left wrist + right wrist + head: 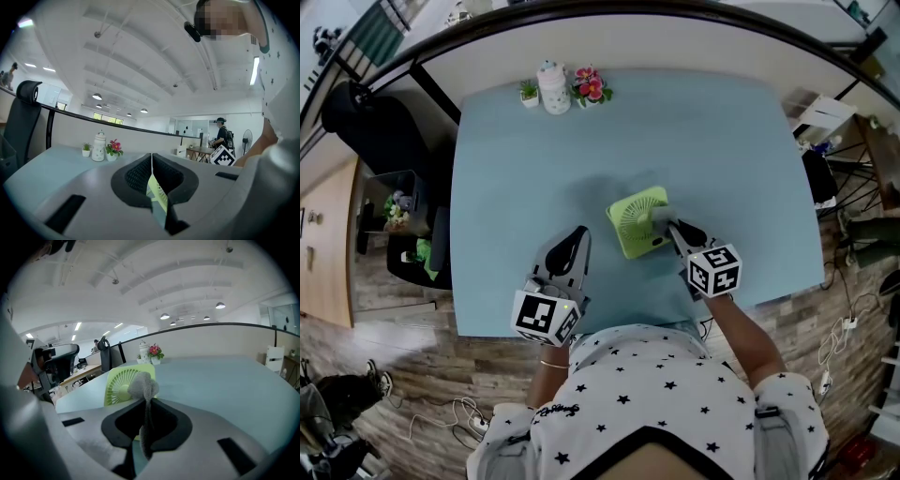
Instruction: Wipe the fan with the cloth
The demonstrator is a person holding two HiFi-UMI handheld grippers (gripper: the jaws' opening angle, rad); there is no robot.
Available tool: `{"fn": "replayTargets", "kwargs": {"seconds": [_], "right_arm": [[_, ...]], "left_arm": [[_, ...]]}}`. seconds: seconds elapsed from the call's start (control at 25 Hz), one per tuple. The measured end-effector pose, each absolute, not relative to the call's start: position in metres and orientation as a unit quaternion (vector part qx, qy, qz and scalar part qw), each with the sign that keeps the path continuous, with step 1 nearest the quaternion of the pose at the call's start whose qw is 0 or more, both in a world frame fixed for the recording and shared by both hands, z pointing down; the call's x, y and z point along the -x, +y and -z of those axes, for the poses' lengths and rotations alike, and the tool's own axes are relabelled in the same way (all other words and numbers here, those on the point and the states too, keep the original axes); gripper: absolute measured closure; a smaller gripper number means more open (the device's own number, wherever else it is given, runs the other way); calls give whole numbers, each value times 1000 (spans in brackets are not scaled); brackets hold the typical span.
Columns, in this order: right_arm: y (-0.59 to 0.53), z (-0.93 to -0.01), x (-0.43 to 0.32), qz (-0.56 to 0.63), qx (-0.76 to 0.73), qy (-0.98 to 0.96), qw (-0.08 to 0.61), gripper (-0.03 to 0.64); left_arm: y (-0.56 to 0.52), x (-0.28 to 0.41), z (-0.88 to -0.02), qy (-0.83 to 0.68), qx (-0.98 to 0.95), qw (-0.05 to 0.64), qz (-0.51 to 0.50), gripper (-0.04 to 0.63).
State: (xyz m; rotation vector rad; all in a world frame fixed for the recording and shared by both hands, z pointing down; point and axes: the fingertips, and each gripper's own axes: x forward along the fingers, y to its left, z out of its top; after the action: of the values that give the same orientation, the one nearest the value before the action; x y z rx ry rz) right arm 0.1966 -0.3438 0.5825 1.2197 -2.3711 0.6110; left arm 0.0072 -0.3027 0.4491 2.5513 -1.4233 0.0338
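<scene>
A small green fan [634, 223] stands on the light blue table [712, 141], a little right of the middle. My right gripper [668, 225] is shut on a grey cloth [659, 216], and the cloth's bunched end rests against the fan's right side. In the right gripper view the cloth [143, 386] pokes out beyond the jaws in front of the fan's grille [118, 384]. My left gripper [579, 234] hovers left of the fan, shut with nothing in it. Below its closed pads [140, 174], a sliver of the fan [158, 198] shows in the left gripper view.
At the table's far edge stand a white jar [553, 88], a tiny potted plant [529, 92] and pink flowers [591, 86]. A black office chair [380, 131] is off the table's left side. The near table edge runs just below both grippers.
</scene>
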Motion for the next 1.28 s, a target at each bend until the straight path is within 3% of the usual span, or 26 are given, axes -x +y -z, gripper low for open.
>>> {"fn": "replayTargets", "kwargs": {"seconds": [0.36, 0.76, 1.28], "right_arm": [[-348, -590, -206, -224, -449, -840, 207, 584], [-326, -549, -151, -212, -376, -892, 130, 584], [-288, -605, -120, -239, -321, -889, 224, 584]], "left_arm": [[-304, -7, -448, -485, -868, 108, -10, 563], [-303, -8, -447, -483, -869, 107, -12, 563], [-299, -5, -450, -489, -865, 109, -16, 563]]}}
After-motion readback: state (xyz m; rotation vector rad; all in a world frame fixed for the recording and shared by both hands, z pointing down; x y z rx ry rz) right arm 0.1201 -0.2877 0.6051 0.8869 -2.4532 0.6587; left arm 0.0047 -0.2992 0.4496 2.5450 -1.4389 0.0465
